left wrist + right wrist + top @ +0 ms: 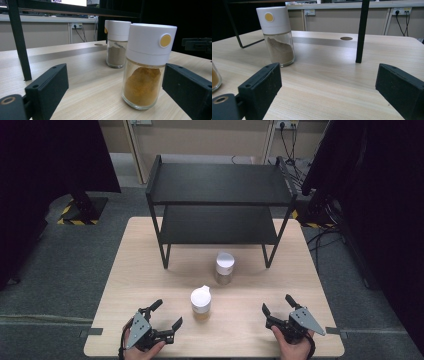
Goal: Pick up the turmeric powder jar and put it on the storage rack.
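Observation:
Two glass spice jars with white lids stand on the wooden table (150, 270). The jar of orange powder (201, 303) (145, 72) is nearer the front edge; the jar of brown powder (224, 268) (116, 43) (277, 36) stands behind it, close to the rack. My left gripper (167, 315) (115, 95) rests open at the front left, its jaws wide apart, the orange jar just ahead toward its right jaw. My right gripper (278, 304) (329, 92) is open at the front right with nothing between its jaws. A sliver of the orange jar (215, 78) sits at that view's left edge.
A black two-tier metal rack (217, 182) stands at the back of the table, its legs (165, 255) (361, 32) on the wood. Grey carpet surrounds the table. Dark curtains hang left and right, and cables lie on the floor at the back right (320, 235).

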`<state>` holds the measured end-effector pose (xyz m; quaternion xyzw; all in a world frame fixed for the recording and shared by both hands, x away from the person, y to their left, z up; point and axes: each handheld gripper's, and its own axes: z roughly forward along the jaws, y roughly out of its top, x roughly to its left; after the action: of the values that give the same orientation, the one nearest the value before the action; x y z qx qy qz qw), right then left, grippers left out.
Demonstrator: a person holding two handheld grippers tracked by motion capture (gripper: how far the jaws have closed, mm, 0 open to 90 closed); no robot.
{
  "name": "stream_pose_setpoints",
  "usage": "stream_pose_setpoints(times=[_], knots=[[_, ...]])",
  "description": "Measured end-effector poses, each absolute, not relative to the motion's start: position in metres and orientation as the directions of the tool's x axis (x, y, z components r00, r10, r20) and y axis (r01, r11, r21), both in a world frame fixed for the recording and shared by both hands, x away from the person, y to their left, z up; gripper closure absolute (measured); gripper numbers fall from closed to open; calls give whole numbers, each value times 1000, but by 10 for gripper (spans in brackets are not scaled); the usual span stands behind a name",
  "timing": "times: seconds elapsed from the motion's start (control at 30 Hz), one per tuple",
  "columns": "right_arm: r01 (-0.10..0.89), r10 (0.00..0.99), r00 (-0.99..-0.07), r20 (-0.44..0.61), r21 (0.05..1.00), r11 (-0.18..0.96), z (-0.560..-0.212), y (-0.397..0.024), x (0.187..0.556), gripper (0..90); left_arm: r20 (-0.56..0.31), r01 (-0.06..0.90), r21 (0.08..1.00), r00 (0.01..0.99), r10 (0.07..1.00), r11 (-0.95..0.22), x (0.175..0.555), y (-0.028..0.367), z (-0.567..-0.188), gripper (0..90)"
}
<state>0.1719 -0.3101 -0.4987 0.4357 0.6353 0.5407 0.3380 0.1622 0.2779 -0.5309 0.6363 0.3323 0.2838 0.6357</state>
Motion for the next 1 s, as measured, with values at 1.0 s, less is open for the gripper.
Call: stream_pose_setpoints(times=[1.0], knots=[[189, 920, -390, 51, 982, 25, -499, -311, 172, 69, -41, 47, 999, 712, 701, 11, 189, 246, -514, 83]])
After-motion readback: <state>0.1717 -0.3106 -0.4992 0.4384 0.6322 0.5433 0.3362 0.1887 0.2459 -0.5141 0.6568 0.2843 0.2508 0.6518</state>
